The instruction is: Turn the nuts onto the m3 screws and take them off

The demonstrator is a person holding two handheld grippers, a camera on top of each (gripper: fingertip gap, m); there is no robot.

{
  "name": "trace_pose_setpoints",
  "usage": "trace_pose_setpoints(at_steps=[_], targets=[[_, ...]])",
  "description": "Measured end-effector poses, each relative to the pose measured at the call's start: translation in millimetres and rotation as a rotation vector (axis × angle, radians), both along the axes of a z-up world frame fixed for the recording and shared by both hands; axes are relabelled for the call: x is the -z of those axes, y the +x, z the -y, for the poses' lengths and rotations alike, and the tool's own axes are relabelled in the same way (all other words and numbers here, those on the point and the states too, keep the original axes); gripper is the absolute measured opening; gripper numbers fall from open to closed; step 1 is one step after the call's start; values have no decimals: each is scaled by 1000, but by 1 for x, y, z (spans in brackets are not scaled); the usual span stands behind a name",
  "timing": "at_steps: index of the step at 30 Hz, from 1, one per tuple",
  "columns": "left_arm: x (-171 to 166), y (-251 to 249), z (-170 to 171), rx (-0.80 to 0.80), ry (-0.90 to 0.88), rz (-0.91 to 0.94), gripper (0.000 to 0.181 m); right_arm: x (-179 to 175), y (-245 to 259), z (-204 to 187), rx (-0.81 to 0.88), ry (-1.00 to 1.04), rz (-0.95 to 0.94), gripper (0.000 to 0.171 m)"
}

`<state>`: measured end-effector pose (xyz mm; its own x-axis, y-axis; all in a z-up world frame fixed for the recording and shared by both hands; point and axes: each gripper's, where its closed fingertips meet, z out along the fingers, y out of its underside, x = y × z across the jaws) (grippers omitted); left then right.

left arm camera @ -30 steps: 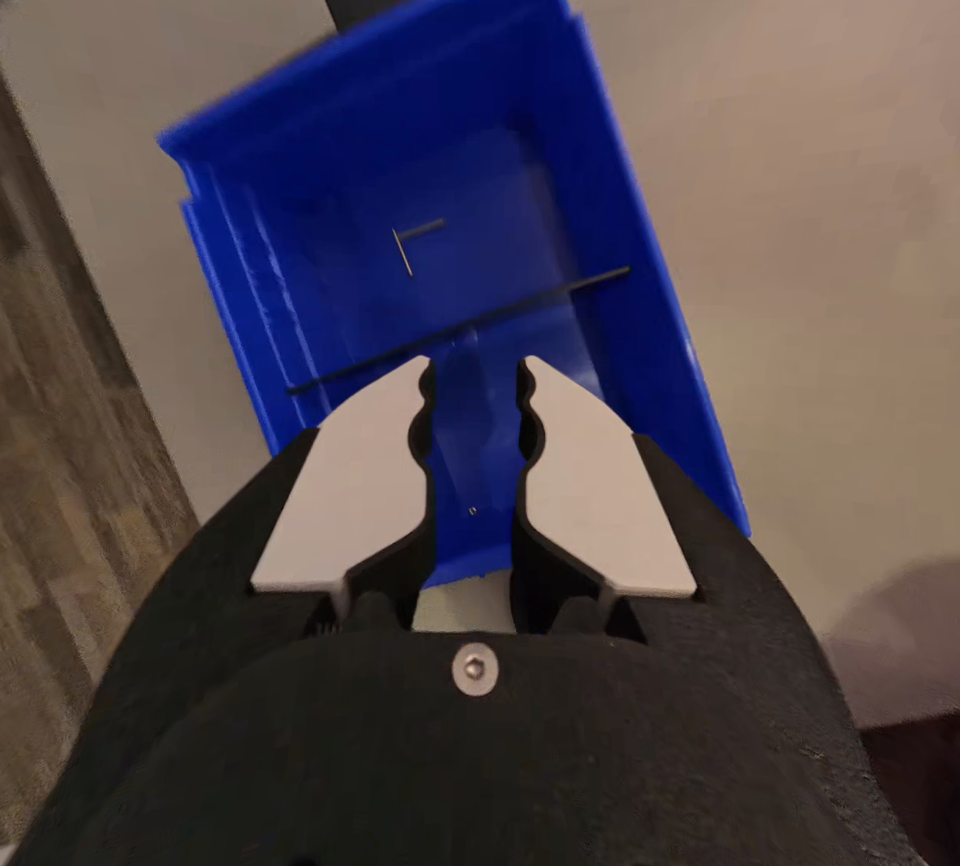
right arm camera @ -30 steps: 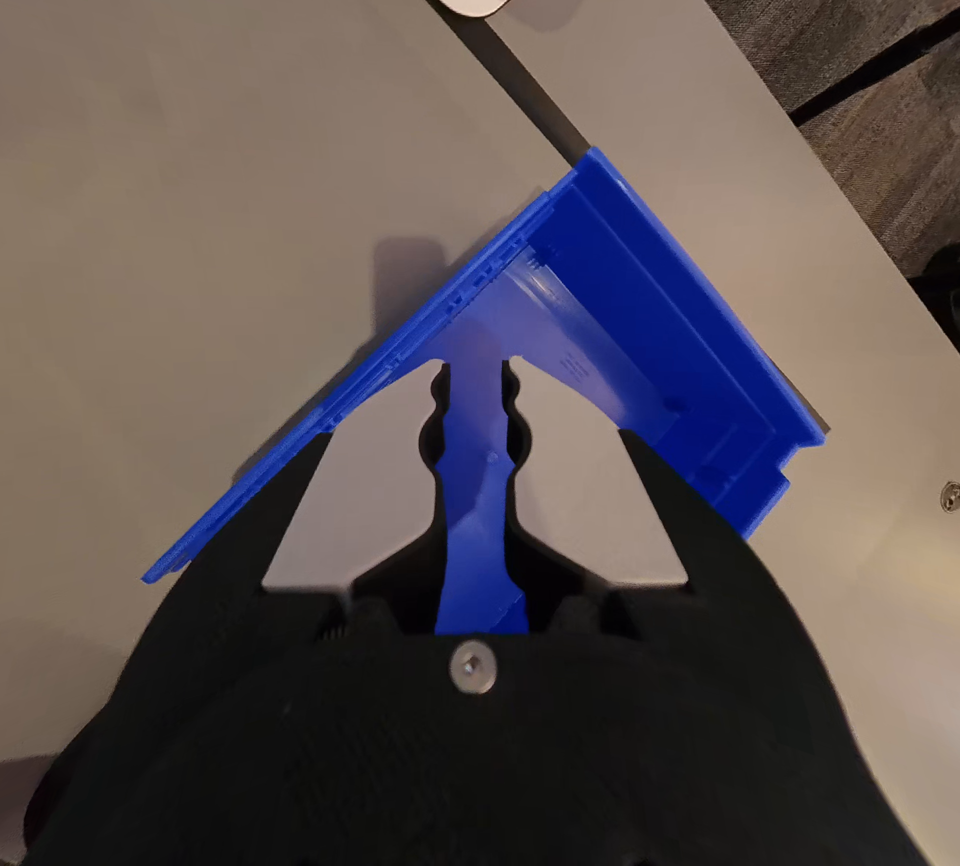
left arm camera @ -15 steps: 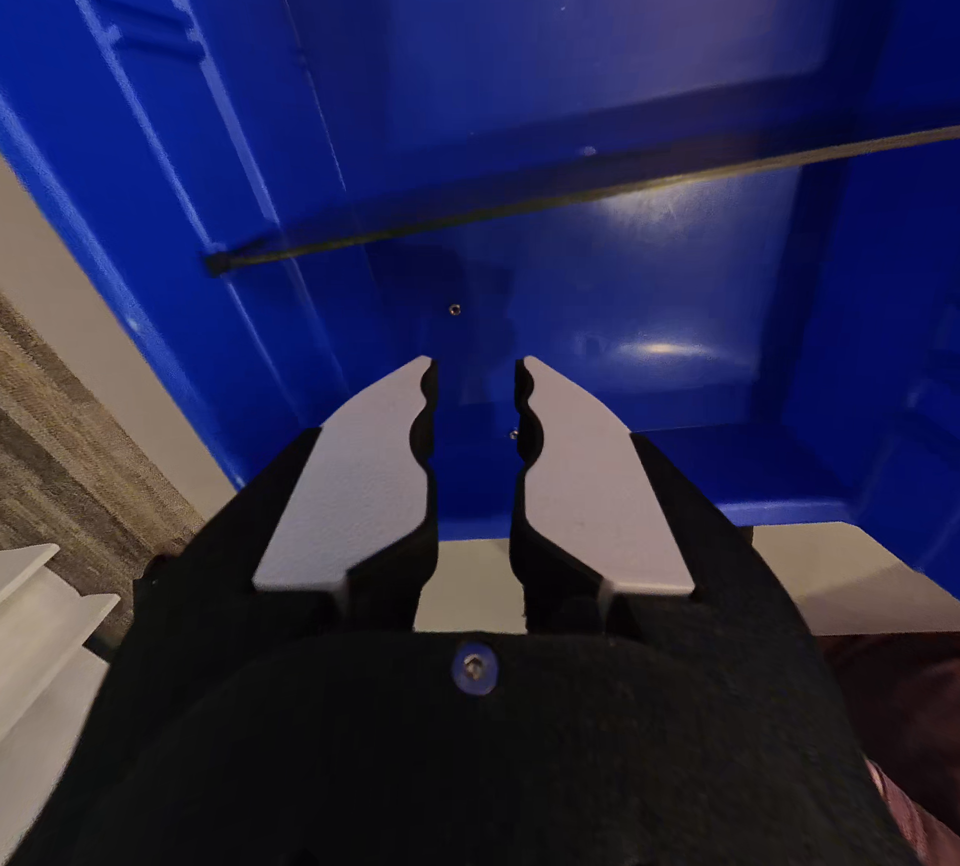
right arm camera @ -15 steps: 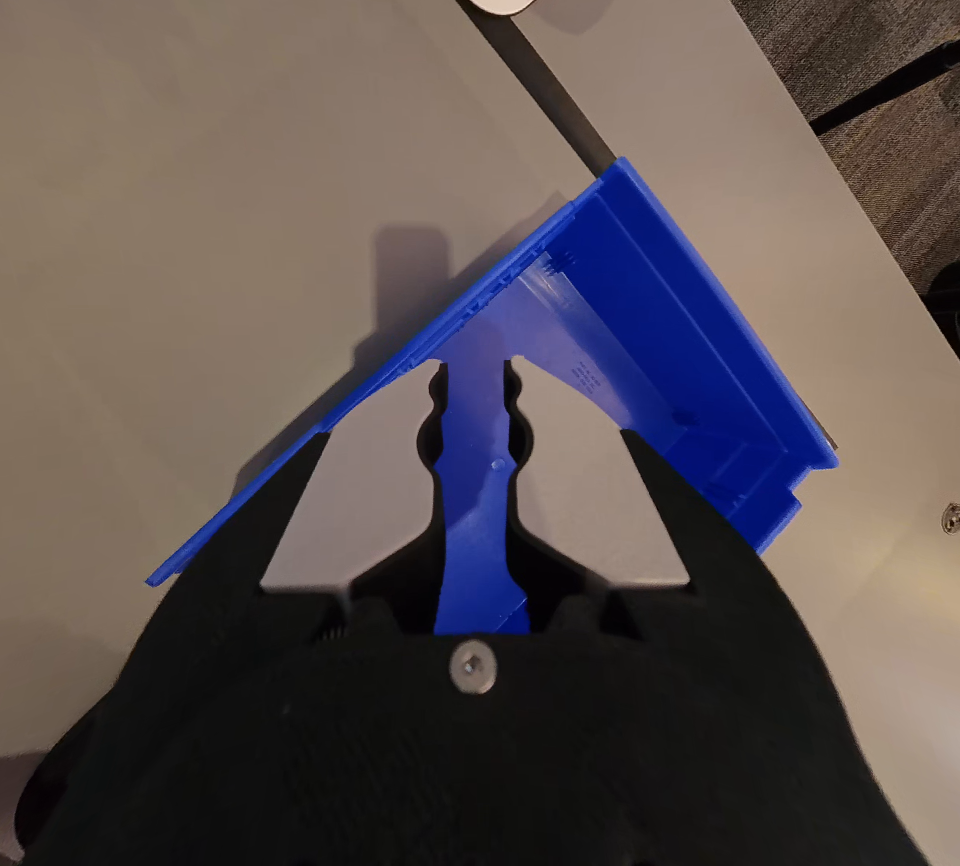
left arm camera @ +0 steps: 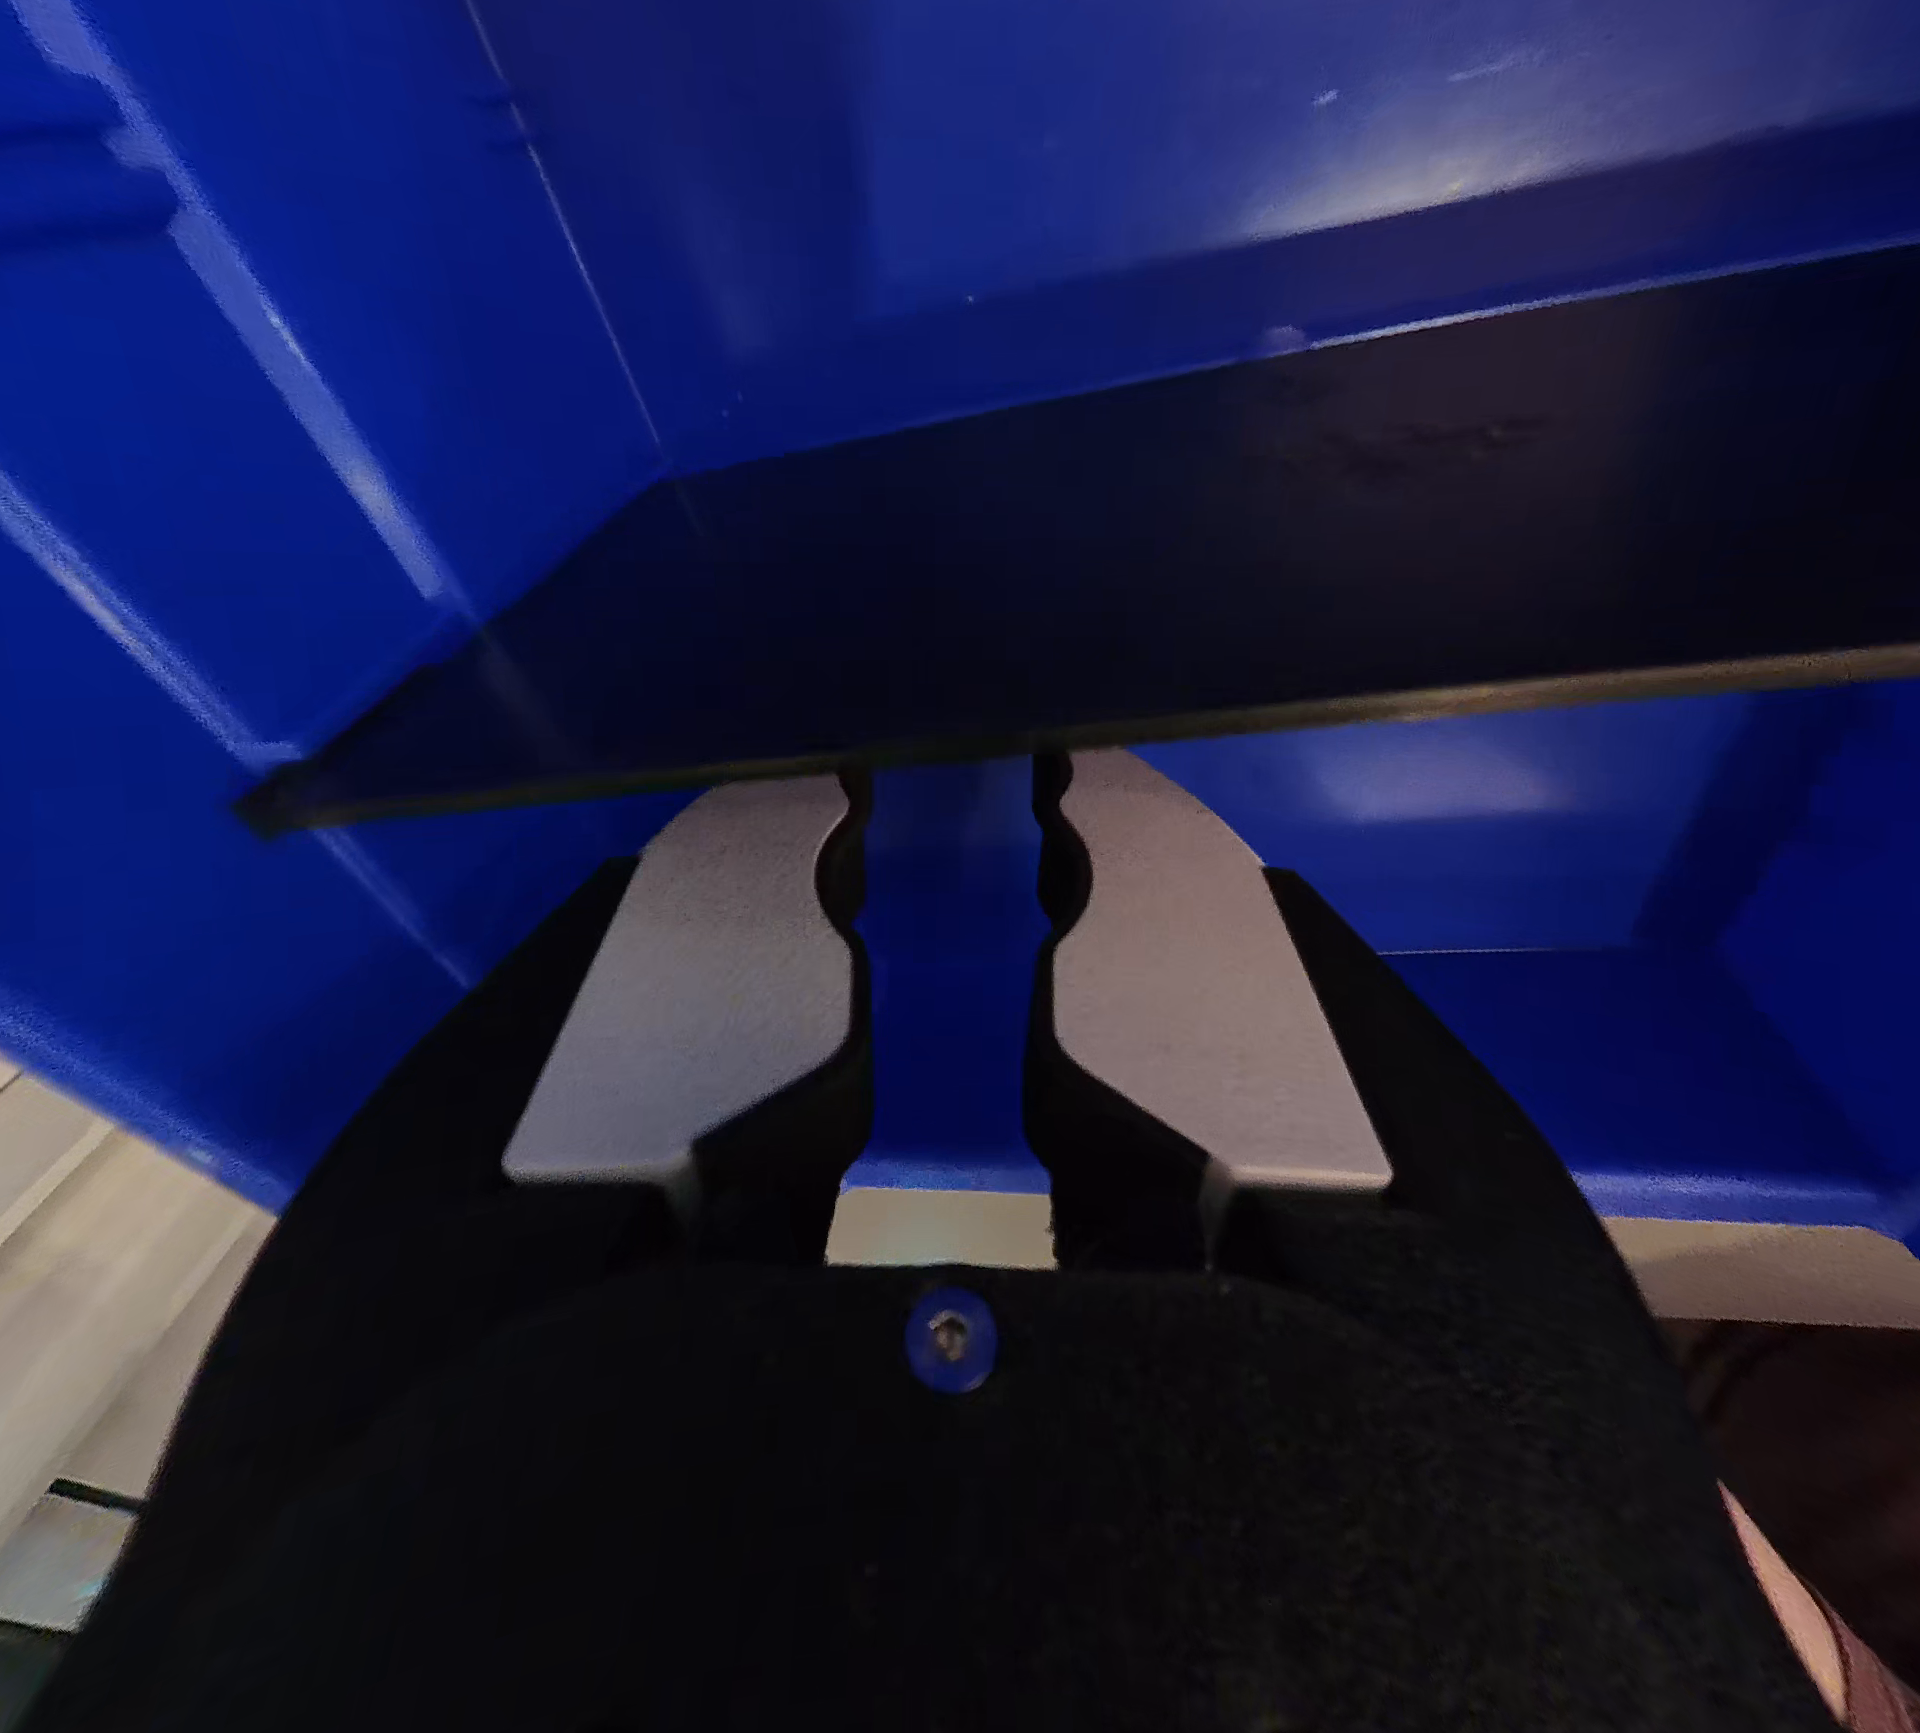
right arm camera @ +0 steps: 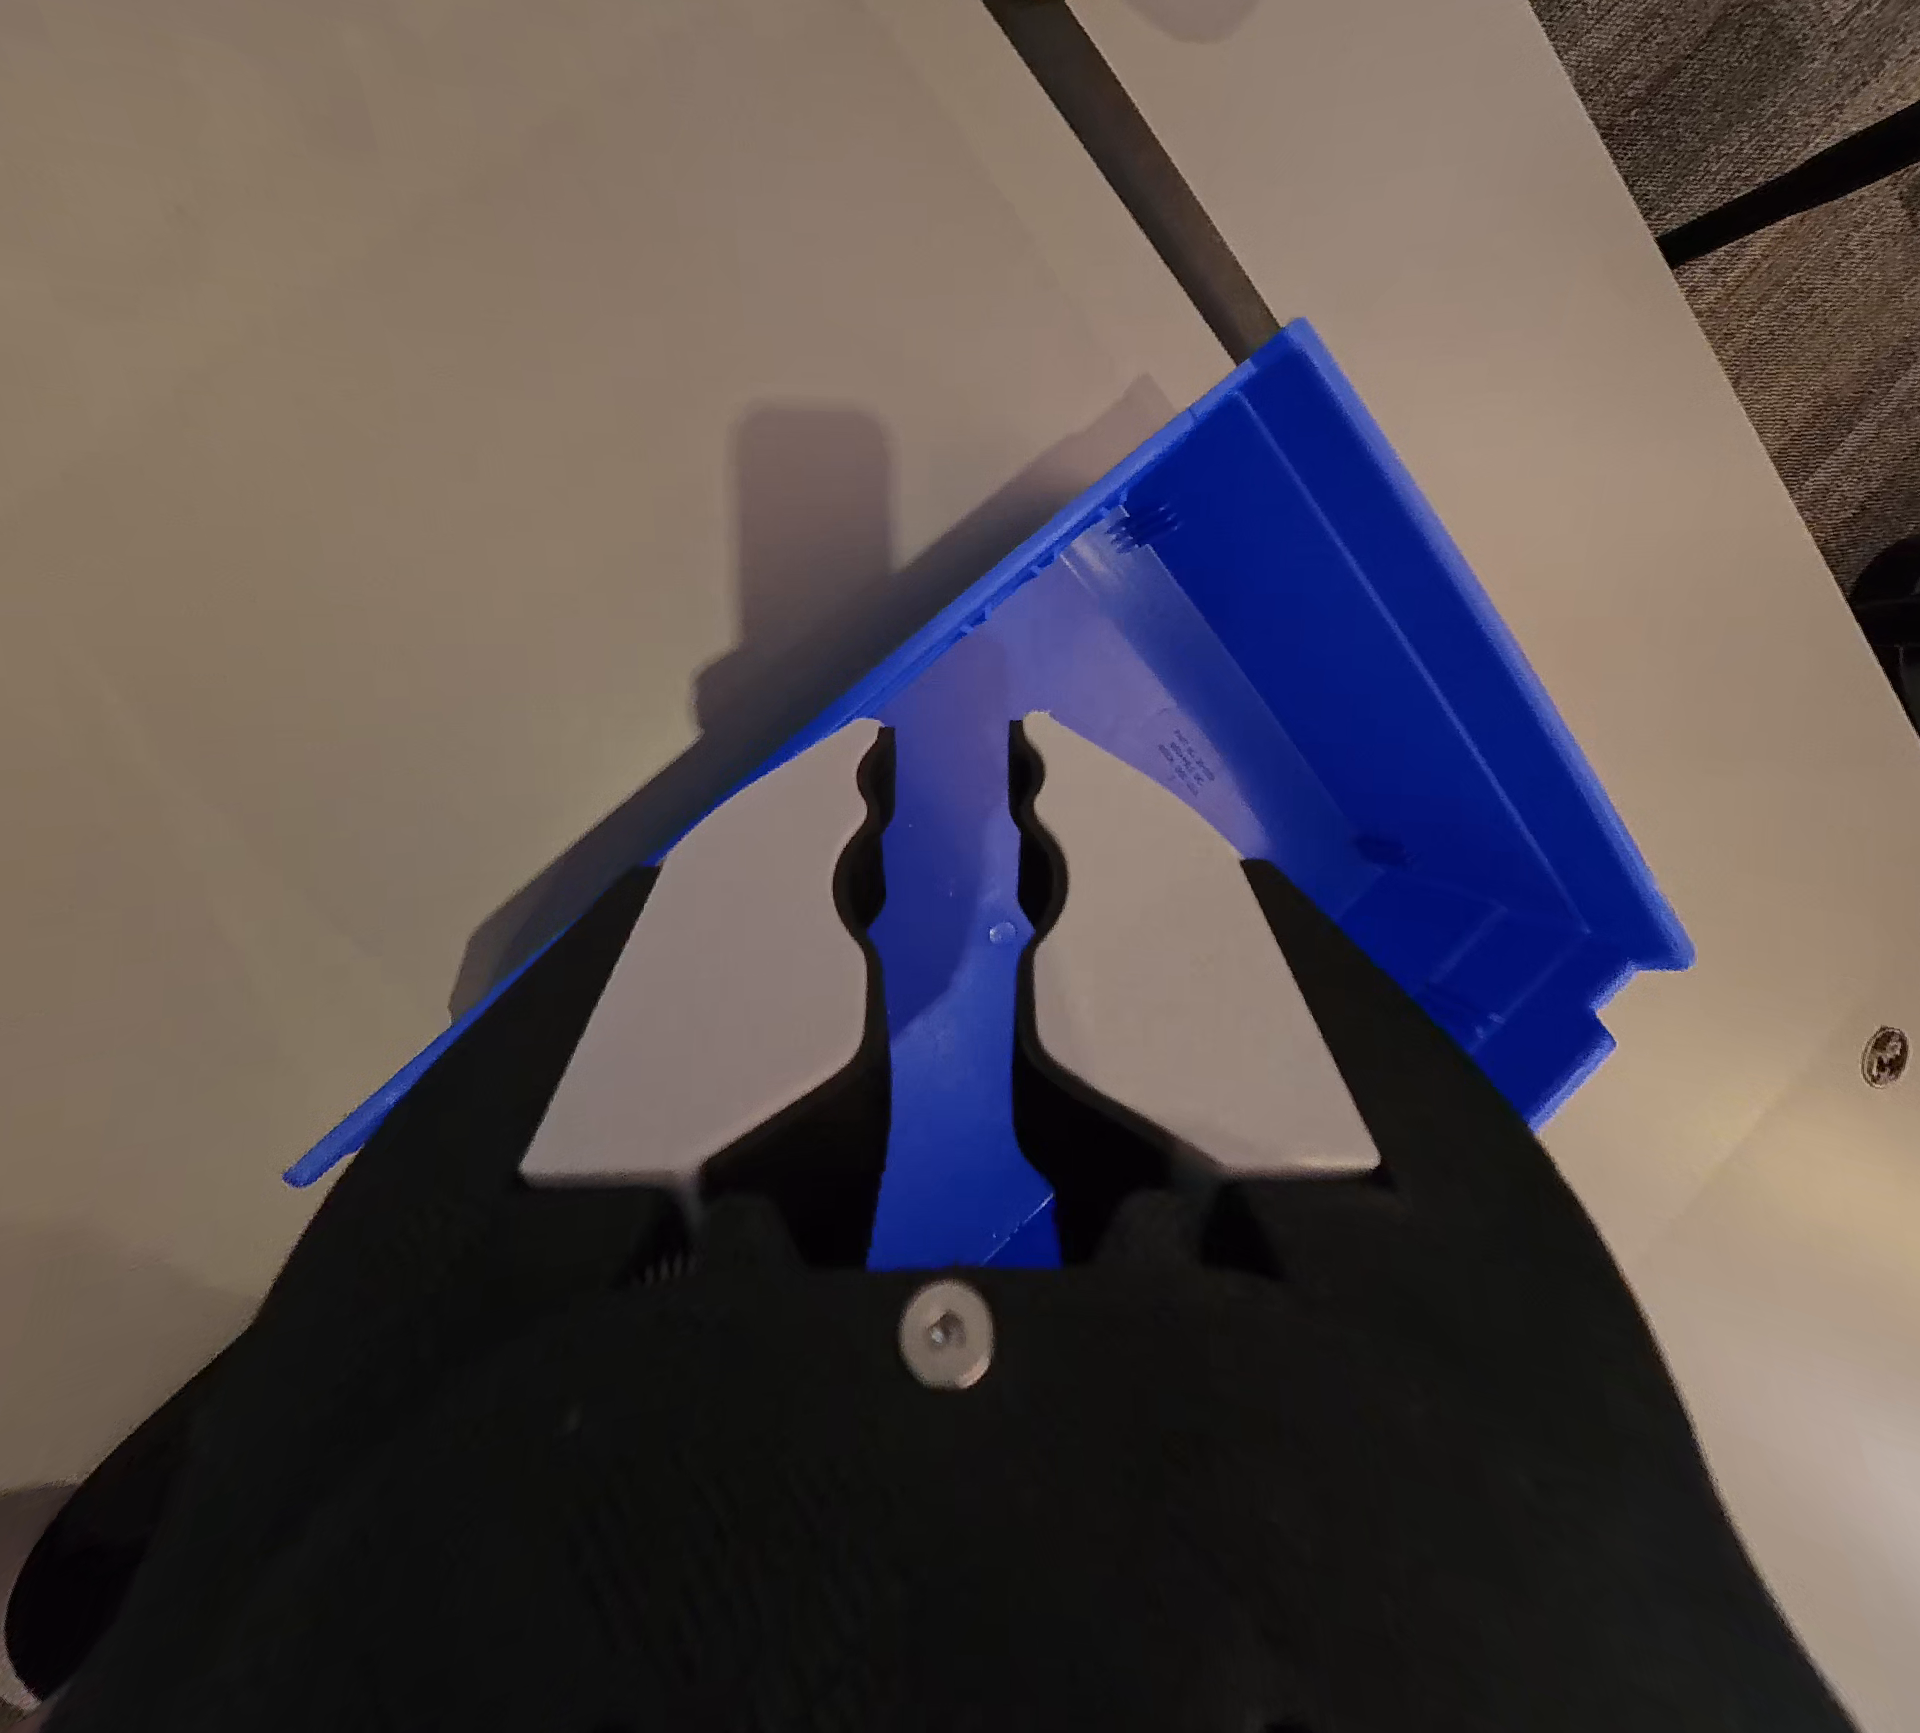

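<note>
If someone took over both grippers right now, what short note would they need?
Left gripper: open, nothing between the jaws, reaching deep into the blue bin, tips just under its dark divider.
Right gripper: shut on the blue bin's wall, holding it tilted up off the grey table.
Parts: no nut or screw can be made out in either view right now.
Done: nothing threaded that the views show.
Left: pick out a screw and nut, turn the nut on, take it off.
</note>
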<state>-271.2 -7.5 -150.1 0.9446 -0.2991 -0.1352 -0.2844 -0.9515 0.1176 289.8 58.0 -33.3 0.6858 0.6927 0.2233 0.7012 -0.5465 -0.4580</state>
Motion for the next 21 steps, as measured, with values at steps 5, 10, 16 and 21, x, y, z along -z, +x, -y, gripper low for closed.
trace_pose_setpoints(at_steps=[5,10,16,21], targets=[[5,-4,-3,7,3,5,29,2,-1,1,-9,-6,15,21],[5,-4,-4,14,8,11,27,4,-2,2,-15,-12,28,22],[6,-1,-3,9,3,36,22,5,-3,3,-25,-15,43,22],[7,3,-2,-3,-4,78,14,6,-5,4,-36,-16,52,21]])
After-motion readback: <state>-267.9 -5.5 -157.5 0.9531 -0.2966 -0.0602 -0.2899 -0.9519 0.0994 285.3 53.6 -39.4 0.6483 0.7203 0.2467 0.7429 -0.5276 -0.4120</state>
